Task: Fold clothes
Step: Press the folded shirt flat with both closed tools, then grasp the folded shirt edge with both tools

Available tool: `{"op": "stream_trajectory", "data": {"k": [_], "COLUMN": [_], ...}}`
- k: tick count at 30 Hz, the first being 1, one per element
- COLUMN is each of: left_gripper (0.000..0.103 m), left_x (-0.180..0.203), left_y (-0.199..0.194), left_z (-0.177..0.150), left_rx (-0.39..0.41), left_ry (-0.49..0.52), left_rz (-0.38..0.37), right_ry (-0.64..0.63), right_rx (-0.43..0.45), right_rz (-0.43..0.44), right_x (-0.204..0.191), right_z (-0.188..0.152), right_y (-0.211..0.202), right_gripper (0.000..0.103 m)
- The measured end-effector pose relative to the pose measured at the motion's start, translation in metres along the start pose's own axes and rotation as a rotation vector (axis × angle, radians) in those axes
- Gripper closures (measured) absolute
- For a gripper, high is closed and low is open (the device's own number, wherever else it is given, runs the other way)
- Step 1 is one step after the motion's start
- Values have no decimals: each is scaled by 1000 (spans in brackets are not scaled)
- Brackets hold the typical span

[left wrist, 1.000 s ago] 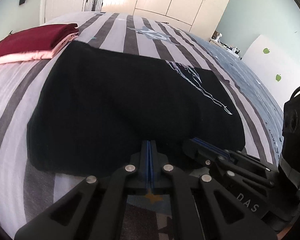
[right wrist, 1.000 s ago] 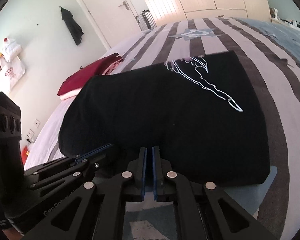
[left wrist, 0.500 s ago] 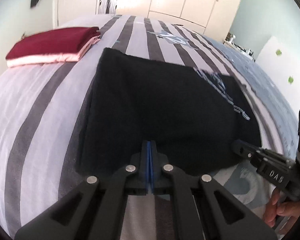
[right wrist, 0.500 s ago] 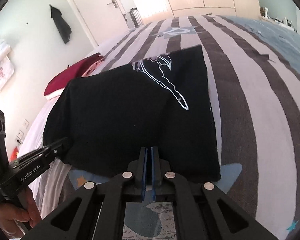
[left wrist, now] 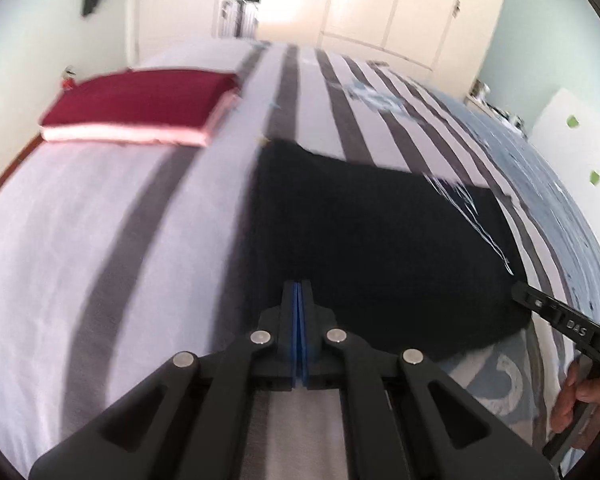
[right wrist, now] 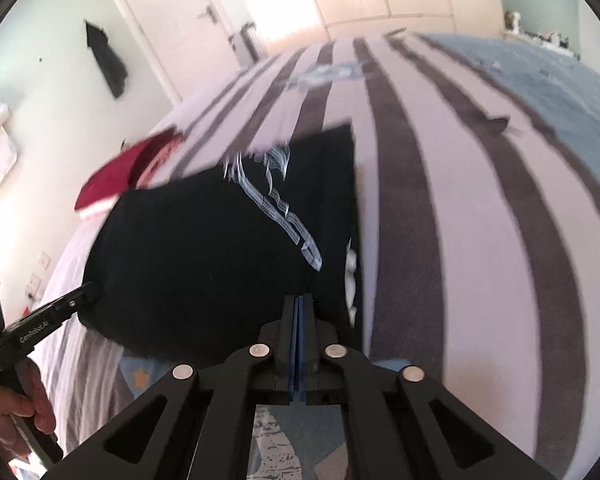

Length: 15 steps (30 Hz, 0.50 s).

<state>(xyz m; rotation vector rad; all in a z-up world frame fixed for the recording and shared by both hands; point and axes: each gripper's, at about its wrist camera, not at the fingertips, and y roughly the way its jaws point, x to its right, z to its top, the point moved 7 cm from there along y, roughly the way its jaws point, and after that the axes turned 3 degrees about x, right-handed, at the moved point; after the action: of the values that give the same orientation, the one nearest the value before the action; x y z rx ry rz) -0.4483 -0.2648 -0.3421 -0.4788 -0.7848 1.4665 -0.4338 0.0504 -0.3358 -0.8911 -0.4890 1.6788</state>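
The left gripper (left wrist: 297,296) has its blue pads pressed together at the near left edge of the black shirt (left wrist: 376,248); whether cloth sits between them cannot be told. The right gripper (right wrist: 299,310) is likewise closed, at the shirt's near right edge, and again no pinched cloth shows. The shirt lies near the middle of the striped bed (left wrist: 112,240), already a compact rectangle with a pale print (right wrist: 276,204) toward its far right. If another fold is due, it likely goes best with both near corners taken at matching points, raised evenly and carried toward the far edge so the sides line up, and laid down without dragging the lower layer. A little white shows along the shirt's right edge in the right view, perhaps an inner layer or label, worth tucking. To the left lies open bedding, then farther off the folded pile (left wrist: 140,108), maroon over pink, close to the bed's left edge; a placed shirt should stop short of that drop. To the right the bed runs wide and bare. Beyond stand a door (right wrist: 168,28) and wardrobes (left wrist: 396,4).
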Motion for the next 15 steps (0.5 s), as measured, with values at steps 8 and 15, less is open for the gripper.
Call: {"op": "stream_trajectory", "data": {"k": [8, 15], "left_gripper": [101, 101], "left_x": [-15, -35], "left_y": [13, 0], "left_z": [-15, 9], "left_rx": [-17, 22], "left_ry": [-12, -70], "left_rz": [14, 76], "right_ry": [10, 14], "right_rx": [24, 70], "right_rz": [-18, -37], "right_x": [7, 8], "right_z": [17, 43], "right_y": [-1, -1], "right_gripper": [103, 96]}}
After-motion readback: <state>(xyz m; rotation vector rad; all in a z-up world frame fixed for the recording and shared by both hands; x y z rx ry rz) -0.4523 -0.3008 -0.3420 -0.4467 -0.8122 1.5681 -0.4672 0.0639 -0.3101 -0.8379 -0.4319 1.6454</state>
